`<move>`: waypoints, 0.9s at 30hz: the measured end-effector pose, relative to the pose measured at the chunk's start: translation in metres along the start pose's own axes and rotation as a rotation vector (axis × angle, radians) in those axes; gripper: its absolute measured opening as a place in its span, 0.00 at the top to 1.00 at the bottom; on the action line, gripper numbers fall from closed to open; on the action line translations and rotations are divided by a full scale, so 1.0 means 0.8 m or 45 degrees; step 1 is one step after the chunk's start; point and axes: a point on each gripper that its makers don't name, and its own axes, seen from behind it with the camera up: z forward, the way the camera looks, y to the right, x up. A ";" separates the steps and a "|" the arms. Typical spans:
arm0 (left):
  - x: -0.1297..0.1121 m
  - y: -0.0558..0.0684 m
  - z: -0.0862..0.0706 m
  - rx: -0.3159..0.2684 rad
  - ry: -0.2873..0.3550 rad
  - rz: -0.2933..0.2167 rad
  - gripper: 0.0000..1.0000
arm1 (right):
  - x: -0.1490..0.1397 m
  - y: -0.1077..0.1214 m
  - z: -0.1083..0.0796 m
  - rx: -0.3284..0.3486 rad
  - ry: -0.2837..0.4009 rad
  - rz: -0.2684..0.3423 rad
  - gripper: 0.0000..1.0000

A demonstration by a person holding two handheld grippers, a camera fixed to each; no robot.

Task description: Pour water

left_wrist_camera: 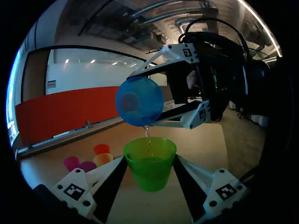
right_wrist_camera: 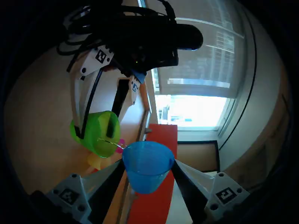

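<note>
My right gripper [right_wrist_camera: 148, 168] clasps the tipped blue plastic cup [right_wrist_camera: 146, 175] just above the upright green plastic cup [left_wrist_camera: 149, 175] my left gripper [left_wrist_camera: 149, 164] grips, catching water [left_wrist_camera: 148, 135].

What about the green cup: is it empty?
No, a thin stream of water falls from the blue cup into the green cup, which is partly filled.

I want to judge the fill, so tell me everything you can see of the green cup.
The green cup is translucent plastic, tapered, open-topped, upright in the left gripper view. The left gripper clamps its sides with both fingers. Some water sits inside, and a thin stream drops into it from the tilted blue cup above, held by the right gripper. The cups do not touch.
</note>
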 end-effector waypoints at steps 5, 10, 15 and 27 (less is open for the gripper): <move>0.001 0.000 0.001 -0.001 0.001 0.000 0.15 | 0.005 -0.003 -0.002 0.004 0.002 -0.017 0.09; 0.000 0.001 0.000 -0.001 0.000 -0.001 0.16 | 0.011 -0.006 -0.004 0.004 0.003 -0.036 0.10; -0.001 0.000 0.000 0.001 -0.001 -0.002 0.16 | 0.017 -0.009 -0.006 0.002 -0.001 -0.064 0.09; 0.001 0.000 -0.001 -0.001 0.007 -0.010 0.16 | 0.028 -0.014 -0.009 0.000 -0.006 -0.109 0.09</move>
